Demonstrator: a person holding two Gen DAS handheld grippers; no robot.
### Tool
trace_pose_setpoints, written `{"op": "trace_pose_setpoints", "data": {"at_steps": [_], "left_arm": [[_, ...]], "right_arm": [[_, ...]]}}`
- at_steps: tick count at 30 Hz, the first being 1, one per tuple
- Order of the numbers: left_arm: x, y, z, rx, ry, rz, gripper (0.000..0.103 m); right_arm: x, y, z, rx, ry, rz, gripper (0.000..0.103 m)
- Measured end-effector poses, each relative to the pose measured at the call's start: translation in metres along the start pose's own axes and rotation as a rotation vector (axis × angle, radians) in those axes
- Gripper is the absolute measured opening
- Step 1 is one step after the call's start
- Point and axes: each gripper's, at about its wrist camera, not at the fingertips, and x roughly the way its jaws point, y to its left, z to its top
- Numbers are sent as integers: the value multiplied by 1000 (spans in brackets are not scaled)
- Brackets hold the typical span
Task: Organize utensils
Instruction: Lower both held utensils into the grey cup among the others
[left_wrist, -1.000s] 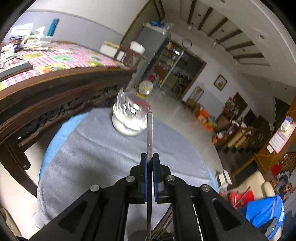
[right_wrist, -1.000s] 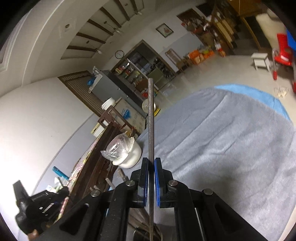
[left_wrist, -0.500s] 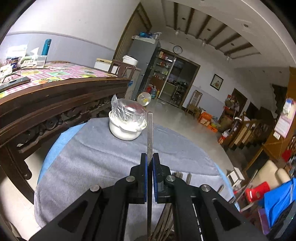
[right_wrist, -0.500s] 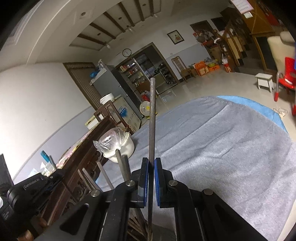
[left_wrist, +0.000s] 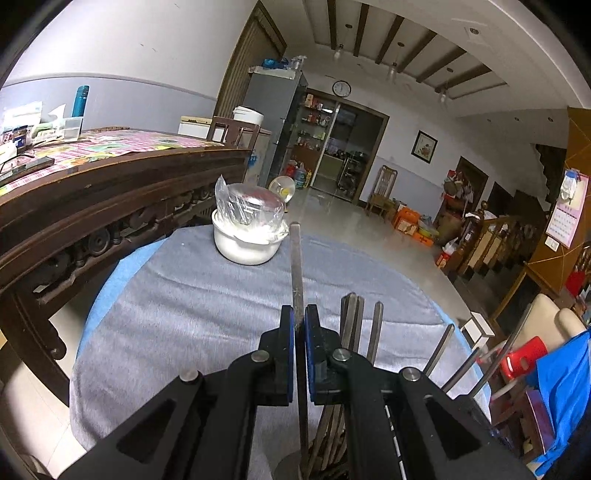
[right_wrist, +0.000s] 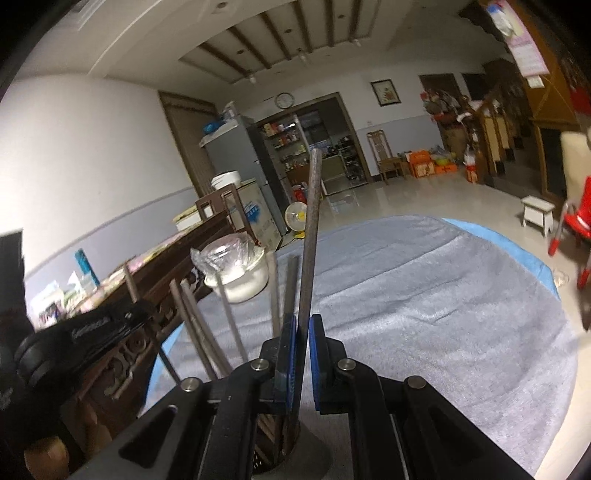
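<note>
My left gripper (left_wrist: 300, 314) is shut on a thin metal chopstick (left_wrist: 296, 258) that stands upright; its lower end reaches down to a metal utensil holder (left_wrist: 291, 466) at the bottom edge. Several other chopsticks (left_wrist: 356, 325) lean out of that holder to the right. My right gripper (right_wrist: 303, 325) stands slightly parted around another chopstick (right_wrist: 309, 236) that rests loosely against the left pad, its lower end in the same holder (right_wrist: 295, 443). More chopsticks (right_wrist: 199, 325) fan out to the left there.
A white bowl with a clear plastic bag (left_wrist: 248, 236) stands at the far side of the round table's grey cloth (left_wrist: 184, 302). A dark carved wooden table (left_wrist: 92, 192) lies left. The left gripper body (right_wrist: 74, 332) shows at the right view's left edge.
Both grippers have lowered and tilted level, bringing their chopsticks down into the holder. More chopsticks have come into view. The right gripper's jaws have eased apart.
</note>
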Motion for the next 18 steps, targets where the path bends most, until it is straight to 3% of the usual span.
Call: {"op": "trace_pose_setpoints", "data": {"at_steps": [18], "left_arm": [[-6,2,-9,20,25,-19,7]], "right_arm": [[1,7,-20,-51,66,17,9]]}}
